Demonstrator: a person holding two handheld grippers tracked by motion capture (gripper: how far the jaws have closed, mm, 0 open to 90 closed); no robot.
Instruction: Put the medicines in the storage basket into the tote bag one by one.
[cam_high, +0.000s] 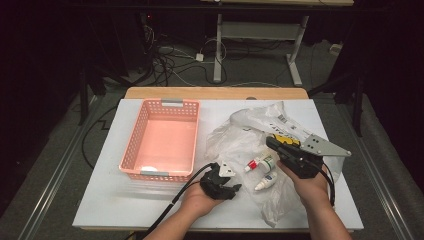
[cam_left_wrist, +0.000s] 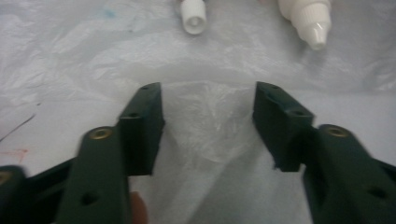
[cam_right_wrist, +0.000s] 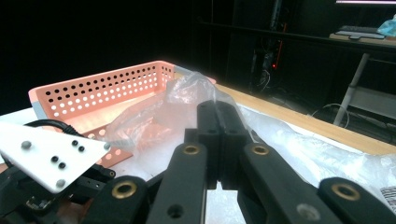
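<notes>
Right gripper (cam_right_wrist: 219, 140) clamped shut on the plastic bag (cam_high: 240, 135), just right of the basket (cam_high: 135, 145). Left gripper (cam_left_wrist: 208, 121) half-open, astride a bag fold, not yet pinching. Thin, soft, slippery film, probably: best pinched at a bunched edge, clear of the two bottles (cam_high: 260, 163).
</notes>
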